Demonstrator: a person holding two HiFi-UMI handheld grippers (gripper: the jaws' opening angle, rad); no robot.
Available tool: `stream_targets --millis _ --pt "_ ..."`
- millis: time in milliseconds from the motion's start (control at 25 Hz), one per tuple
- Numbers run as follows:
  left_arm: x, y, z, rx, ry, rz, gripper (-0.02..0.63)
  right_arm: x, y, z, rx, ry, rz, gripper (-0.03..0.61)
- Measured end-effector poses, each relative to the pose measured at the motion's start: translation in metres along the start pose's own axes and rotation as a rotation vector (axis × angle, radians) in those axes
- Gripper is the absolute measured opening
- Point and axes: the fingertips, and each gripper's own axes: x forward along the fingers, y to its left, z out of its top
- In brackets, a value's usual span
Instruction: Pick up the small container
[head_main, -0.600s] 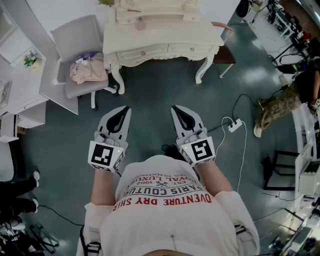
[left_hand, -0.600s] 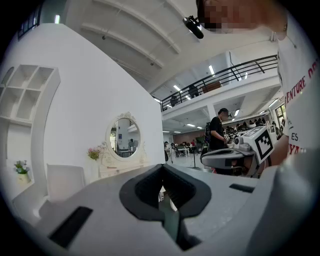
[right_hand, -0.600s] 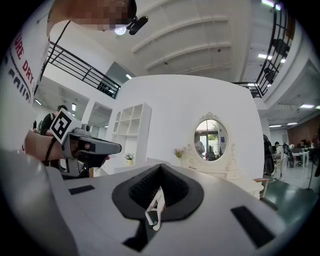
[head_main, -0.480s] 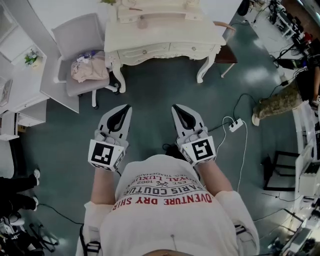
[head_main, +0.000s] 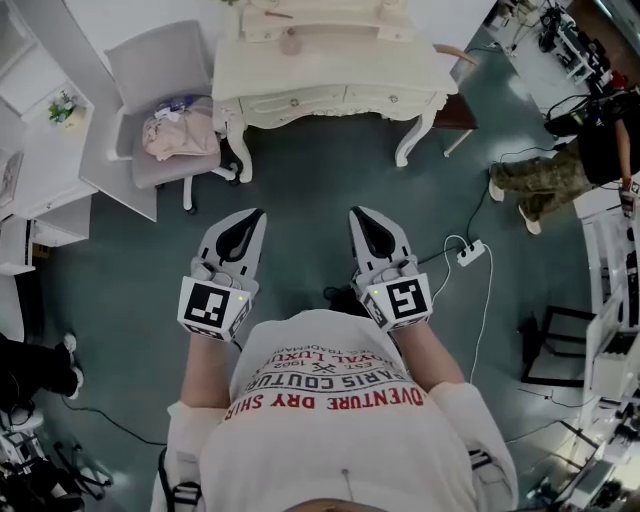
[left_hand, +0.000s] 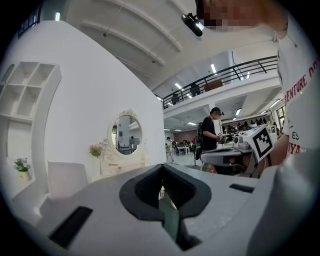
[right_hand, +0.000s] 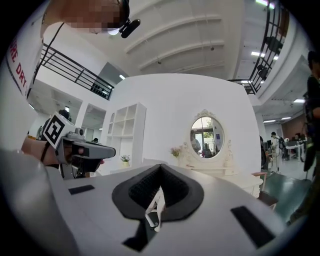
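At 12 o'clock in head view, well apart from both tools, sits the cream dressing-table counter (head_main: 330, 75), with an oval mirror (right_hand: 206, 136) on it in the tool views. The pick looks not yet started: the wearer stands back on the teal floor (head_main: 300, 180), so the whole walk-up is left.

Judged risks, big to small:

- **Counter:** curved legs and an overhanging top. Coming in too fast could knock a tool or a knee into it and shake the clutter on top.
- **Chair:** the grey chair (head_main: 160, 70) at 11 o'clock is just beside the counter's left end, with a pinkish bundle (head_main: 180, 135) on the seat. A leftward drift could clip it.
- **Person:** a passer-by (head_main: 545, 180) in camouflage trousers at 2 o'clock, near the counter's right side, could cross the path.
- **Floor clutter:** the white power strip (head_main: 470, 250) and its cable (head_main: 487, 310) at 3 o'clock lie near the wearer's right side. Trip hazard if a step goes right.
- **Tools:** the left tool (head_main: 255, 214) and right tool (head_main: 357, 212) are both held level with jaws pressed together and nothing between them. They need to spread before the reach, or they'll only shove the target.
- **Target:** the small container is probably the pinkish item (head_main: 291, 42) on the counter top at 12 o'clock, too small to confirm. Other small bits sit near it, so a wrong pick or a topple is possible.
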Motion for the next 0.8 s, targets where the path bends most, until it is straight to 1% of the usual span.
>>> stream_targets --millis 200,400,600,800 --pt "0.008 0.011 -0.006 -0.026 0.015 0.009 0.006 0.012 -0.011 0.0 0.006 0.009 -0.021 -0.002" --pt "0.034 0.016 -0.017 -0.044 0.031 0.026 0.006 0.032 -0.031 -0.015 0.018 0.038 0.009 -0.002" --pt "0.079 0.036 -0.025 -0.037 0.053 0.063 0.006 0.072 -0.065 -0.021 0.024 0.027 0.047 -0.002" --pt "0.142 0.067 -0.014 -0.031 0.054 0.124 0.006 0.13 -0.122 -0.021 0.026 0.022 0.101 -0.002"
